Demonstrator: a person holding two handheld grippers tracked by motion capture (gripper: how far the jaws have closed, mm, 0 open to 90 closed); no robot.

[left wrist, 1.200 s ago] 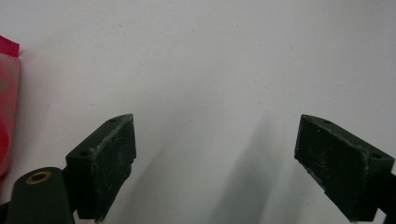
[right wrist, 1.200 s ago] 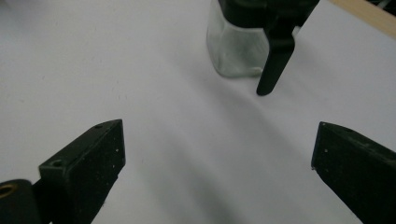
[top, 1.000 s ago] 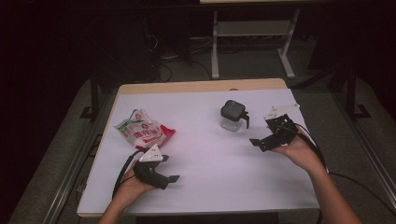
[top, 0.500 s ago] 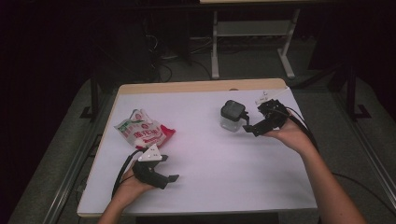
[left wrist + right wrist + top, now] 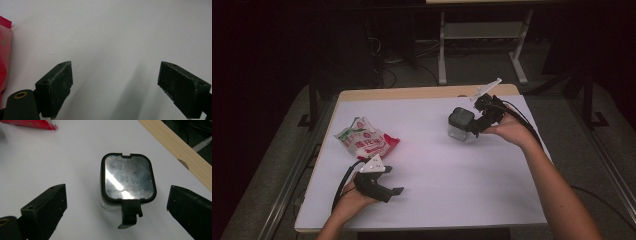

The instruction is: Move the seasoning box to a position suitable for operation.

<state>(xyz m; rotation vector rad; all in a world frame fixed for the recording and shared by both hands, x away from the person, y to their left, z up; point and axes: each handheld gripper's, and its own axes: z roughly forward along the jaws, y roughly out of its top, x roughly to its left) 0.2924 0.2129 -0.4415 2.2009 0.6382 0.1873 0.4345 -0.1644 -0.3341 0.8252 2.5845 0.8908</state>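
A small clear container with a black-rimmed lid (image 5: pixel 460 122) stands on the white table (image 5: pixel 447 175) at the far right. In the right gripper view the container (image 5: pixel 128 178) has a shiny lid panel and a black latch tab (image 5: pixel 130 213) pointing at me. My right gripper (image 5: pixel 473 125) hovers at its right side, open, with the jaws on either side of the container (image 5: pixel 116 195) and not touching it. A red and white snack bag (image 5: pixel 366 141) lies at the left. My left gripper (image 5: pixel 394 180) rests open near the front edge, over bare table (image 5: pixel 115 72).
The red edge of the bag (image 5: pixel 4 55) shows at the left of the left gripper view. The table's wooden far edge (image 5: pixel 175 147) runs just behind the container. A white metal frame (image 5: pixel 482 45) and cables stand on the floor beyond the table.
My right gripper has moved away from me and to the left, up to the container, and now brackets it. The left gripper has stayed put.
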